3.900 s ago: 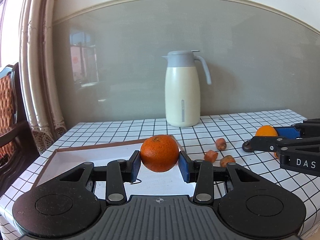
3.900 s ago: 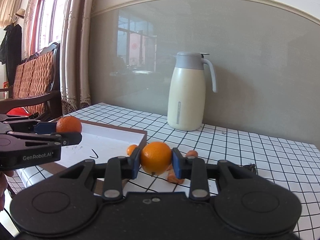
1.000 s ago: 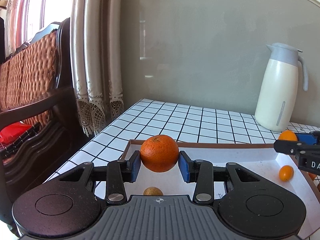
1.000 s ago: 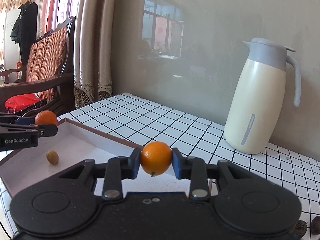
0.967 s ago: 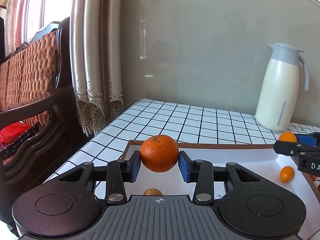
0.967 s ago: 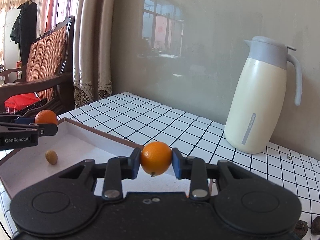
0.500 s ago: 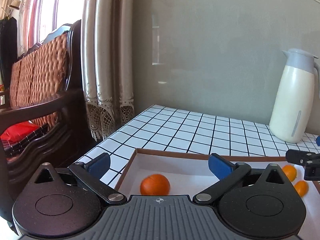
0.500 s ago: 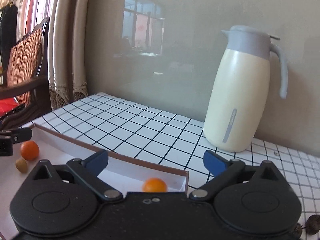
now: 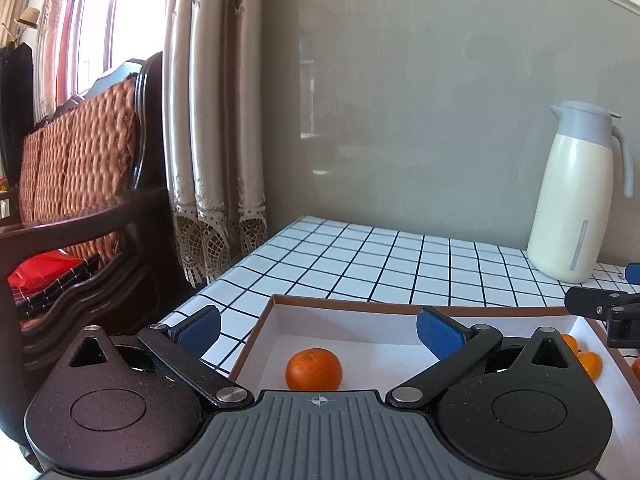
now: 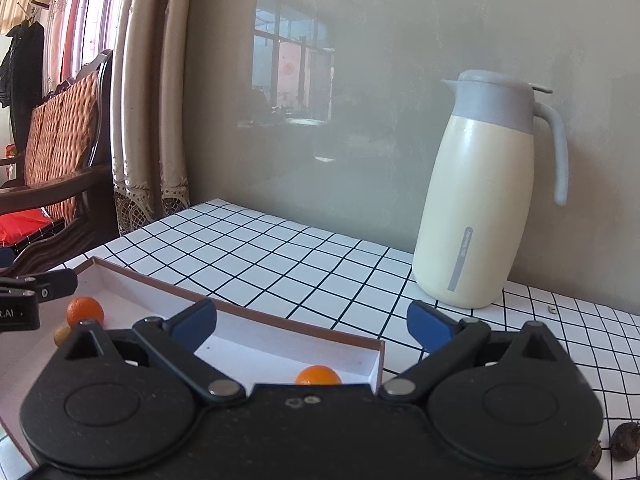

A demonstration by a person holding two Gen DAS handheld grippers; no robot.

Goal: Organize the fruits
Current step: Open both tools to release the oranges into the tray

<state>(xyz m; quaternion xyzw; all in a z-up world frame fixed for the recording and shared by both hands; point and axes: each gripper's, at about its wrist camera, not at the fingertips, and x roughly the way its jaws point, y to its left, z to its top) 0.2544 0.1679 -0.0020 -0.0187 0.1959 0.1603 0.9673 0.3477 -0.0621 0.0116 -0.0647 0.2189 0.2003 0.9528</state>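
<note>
Left gripper (image 9: 318,330) and right gripper (image 10: 312,326) gape empty; the tangerine (image 9: 314,369) looks light, soft-skinned, best pinched across its middle.

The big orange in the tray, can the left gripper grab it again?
Probably yes. The left gripper is wide open right above the big orange, which lies loose in the tray, and nothing sits between them.
</note>
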